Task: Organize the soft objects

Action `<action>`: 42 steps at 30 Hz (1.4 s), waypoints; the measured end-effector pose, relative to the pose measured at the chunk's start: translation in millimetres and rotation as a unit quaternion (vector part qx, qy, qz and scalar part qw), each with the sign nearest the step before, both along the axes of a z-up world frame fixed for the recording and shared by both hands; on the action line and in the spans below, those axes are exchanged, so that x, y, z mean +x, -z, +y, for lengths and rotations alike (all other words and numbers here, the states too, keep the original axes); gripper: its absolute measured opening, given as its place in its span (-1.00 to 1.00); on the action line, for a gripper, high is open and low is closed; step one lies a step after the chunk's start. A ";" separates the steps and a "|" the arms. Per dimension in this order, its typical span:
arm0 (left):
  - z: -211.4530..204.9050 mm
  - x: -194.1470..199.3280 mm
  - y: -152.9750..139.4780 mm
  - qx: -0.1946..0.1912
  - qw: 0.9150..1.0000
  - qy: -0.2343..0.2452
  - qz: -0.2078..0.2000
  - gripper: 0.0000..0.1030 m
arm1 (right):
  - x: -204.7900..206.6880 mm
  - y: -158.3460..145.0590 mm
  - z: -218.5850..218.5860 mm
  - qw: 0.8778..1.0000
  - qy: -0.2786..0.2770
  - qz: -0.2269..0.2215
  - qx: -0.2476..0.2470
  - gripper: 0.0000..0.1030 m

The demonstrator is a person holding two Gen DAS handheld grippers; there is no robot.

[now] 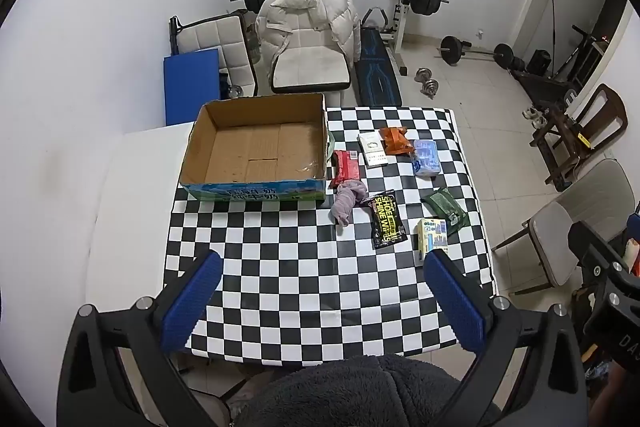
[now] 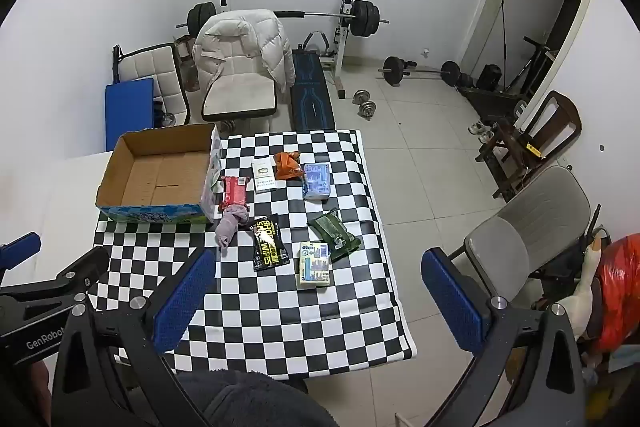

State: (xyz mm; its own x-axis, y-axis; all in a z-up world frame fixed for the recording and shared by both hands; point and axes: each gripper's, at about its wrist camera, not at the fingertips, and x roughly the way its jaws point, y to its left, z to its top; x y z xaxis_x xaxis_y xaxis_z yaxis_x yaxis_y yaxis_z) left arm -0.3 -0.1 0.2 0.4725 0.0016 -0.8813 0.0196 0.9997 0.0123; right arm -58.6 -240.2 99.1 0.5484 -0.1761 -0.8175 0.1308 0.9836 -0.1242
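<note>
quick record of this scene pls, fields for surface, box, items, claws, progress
surface: checkered cloth on a table
box: open cardboard box, nothing inside, at the cloth's far left
items: red pack, purple cloth, shoe wipes pack, white pack, orange pack, blue tissue pack, green pack, yellow-blue pack, all right of the box
left claw: open, holds nothing, above the near edge
right claw: open, holds nothing
progress: nothing boxed yet
</note>
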 end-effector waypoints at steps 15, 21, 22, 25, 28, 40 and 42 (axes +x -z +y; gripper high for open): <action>-1.3 -1.3 -0.1 0.005 1.000 -0.002 -0.006 1.00 | -5.6 0.2 -1.6 1.000 0.000 -0.002 0.012 1.00; -1.9 -1.4 -0.1 0.006 1.000 -0.002 -0.007 1.00 | -6.8 0.9 -1.0 1.000 -0.001 -0.002 0.014 1.00; -1.9 -1.3 -0.1 0.007 1.000 -0.001 -0.007 1.00 | -7.0 0.9 -0.8 1.000 -0.001 -0.003 0.013 1.00; -1.9 -1.8 -0.3 0.006 1.000 -0.001 -0.007 1.00 | -7.1 0.8 -0.4 1.000 -0.001 -0.003 0.014 1.00; -2.3 -1.7 0.3 0.007 1.000 -0.001 -0.008 1.00 | -7.2 0.5 -0.1 1.000 -0.001 -0.004 0.015 1.00; 0.1 -3.9 -10.9 0.006 1.000 0.000 -0.008 1.00 | -5.8 4.2 1.6 1.000 0.001 0.003 0.014 1.00; 0.5 -3.7 -10.1 0.005 1.000 -0.001 -0.008 1.00 | -5.6 4.2 1.9 1.000 0.001 0.004 0.015 1.00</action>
